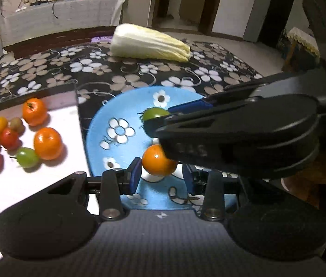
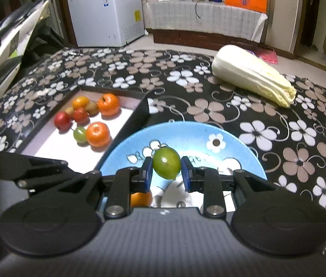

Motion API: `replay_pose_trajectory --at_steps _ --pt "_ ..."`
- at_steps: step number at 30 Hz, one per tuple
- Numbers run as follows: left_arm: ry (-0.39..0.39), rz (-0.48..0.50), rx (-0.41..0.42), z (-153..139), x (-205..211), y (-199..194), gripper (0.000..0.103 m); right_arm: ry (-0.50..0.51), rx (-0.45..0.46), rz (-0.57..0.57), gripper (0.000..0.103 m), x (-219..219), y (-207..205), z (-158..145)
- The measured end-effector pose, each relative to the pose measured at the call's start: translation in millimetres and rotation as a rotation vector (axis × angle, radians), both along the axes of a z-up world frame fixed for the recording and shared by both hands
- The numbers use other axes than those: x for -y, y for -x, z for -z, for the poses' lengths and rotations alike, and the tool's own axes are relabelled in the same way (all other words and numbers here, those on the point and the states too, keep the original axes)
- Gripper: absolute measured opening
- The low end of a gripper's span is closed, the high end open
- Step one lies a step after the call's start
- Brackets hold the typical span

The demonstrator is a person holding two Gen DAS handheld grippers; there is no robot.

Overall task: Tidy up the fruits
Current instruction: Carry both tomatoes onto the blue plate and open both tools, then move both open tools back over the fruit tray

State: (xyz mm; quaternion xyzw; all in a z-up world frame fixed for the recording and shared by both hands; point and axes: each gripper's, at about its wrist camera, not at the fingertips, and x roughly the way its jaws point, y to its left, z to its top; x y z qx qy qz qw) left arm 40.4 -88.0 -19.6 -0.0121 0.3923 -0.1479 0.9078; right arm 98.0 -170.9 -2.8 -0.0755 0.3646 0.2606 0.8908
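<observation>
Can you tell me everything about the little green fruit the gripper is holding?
The green fruit is small, smooth and shiny, oval like a grape or tiny tomato, yellowish green with a faint reddish blush and a thin dark stem on top. The right gripper pinches it between its blue-padded fingers, above the blue flowered plate. Nothing else seems to touch it.

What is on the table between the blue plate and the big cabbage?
Nothing: only bare flowered tablecloth lies between the blue plate and the cabbage, seen best in the right wrist view.
</observation>
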Motion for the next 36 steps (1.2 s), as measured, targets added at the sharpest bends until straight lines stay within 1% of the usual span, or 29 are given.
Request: replay_pose_trajectory --at_steps 7,13,17,19,20,21,24,26,28,31,36 --pt "-0.006 0.029 -0.006 7 10 -2 0.045 0.030 -0.041 0.015 0.030 -1 -7 16" --pt "-0.019 0.028 -0.003 8 9 -1 0.045 0.034 -0.055 0.025 0.030 -2 -11 19" --pt "-0.010 0.026 0.006 5 9 -1 0.046 0.036 -0.060 0.029 0.031 -2 -12 20" --pt "-0.007 0.029 0.007 5 9 -1 0.055 0.036 -0.059 0.034 0.031 -2 -13 20" --pt "-0.009 0.030 0.011 4 9 0 0.057 0.031 -0.058 0.039 0.031 -1 -13 20" --pt "-0.010 0.030 0.016 3 9 1 0.061 0.027 -0.058 0.042 0.031 -1 -13 20" --pt "-0.003 0.039 0.028 1 9 2 0.066 0.017 -0.058 0.045 0.032 1 -13 18" --pt "0.001 0.036 0.033 0 9 3 0.067 0.020 -0.050 0.046 0.033 0 -12 16" --pt "0.011 0.032 0.035 -2 7 4 0.070 0.017 -0.031 0.046 0.040 1 -10 12" --pt "0.018 0.035 0.047 -5 4 6 0.072 0.003 -0.008 0.055 0.046 2 -8 6" --pt "0.032 0.042 0.090 -13 -5 14 0.072 -0.027 0.029 0.065 0.046 3 -7 -3"
